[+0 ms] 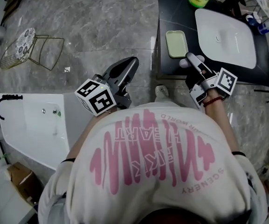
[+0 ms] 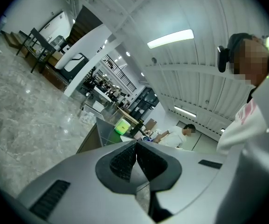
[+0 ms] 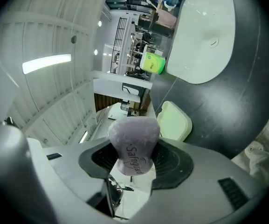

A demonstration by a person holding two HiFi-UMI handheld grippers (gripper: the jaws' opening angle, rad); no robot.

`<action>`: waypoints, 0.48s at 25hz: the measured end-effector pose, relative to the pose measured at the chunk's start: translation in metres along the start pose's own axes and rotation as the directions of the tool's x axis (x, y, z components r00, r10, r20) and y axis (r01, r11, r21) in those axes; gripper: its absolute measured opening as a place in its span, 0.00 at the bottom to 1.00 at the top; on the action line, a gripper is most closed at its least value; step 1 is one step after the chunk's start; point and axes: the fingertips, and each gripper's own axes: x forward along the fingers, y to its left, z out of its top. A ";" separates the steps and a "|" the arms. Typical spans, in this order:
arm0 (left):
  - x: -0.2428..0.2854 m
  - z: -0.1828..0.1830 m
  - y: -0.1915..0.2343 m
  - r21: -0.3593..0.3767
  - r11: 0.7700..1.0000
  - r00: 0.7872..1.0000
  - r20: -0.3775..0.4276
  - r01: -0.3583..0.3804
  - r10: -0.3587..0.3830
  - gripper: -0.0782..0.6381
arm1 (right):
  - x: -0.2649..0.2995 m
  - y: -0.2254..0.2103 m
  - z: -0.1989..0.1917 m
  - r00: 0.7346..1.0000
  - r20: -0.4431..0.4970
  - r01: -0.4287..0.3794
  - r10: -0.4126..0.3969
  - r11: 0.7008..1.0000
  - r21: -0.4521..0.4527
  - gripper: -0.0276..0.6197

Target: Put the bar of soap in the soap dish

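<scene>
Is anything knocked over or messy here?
Nothing clearly. The soap dish lies flat and empty on the dark counter beside the sink, and the right gripper holds the bar of soap. The wire stool on the floor looks tipped, but that may be the wide lens.

Part-hidden and unreadable
bar of soap [image 3: 135, 141] lower end buried between the right gripper [image 3: 134, 161] pads; clutter [image 1: 266, 0] at the head view's upper right runs off frame, too small to name
</scene>
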 end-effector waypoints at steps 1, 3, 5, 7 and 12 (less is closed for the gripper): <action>0.000 0.003 0.002 0.002 1.000 1.000 0.005 -0.012 0.012 0.12 | 0.005 -0.002 0.003 1.000 -0.011 0.013 -0.013 1.000 -0.018 0.37; -0.001 0.007 0.007 0.005 0.999 0.999 0.013 -0.033 0.033 0.12 | 0.015 -0.006 0.006 0.998 -0.034 0.044 -0.046 0.997 -0.065 0.37; -0.004 0.010 0.010 0.007 0.999 0.998 0.021 -0.053 0.053 0.12 | 0.022 -0.010 0.009 0.996 -0.053 0.068 -0.074 0.992 -0.105 0.37; -0.007 0.012 0.014 0.003 0.998 0.997 0.028 -0.070 0.070 0.12 | 0.030 -0.014 0.013 0.993 -0.066 0.086 -0.095 0.987 -0.134 0.37; -0.014 0.016 0.025 -0.013 0.994 0.993 0.047 -0.112 0.112 0.12 | 0.044 -0.025 0.015 0.982 -0.092 0.143 -0.164 0.969 -0.203 0.37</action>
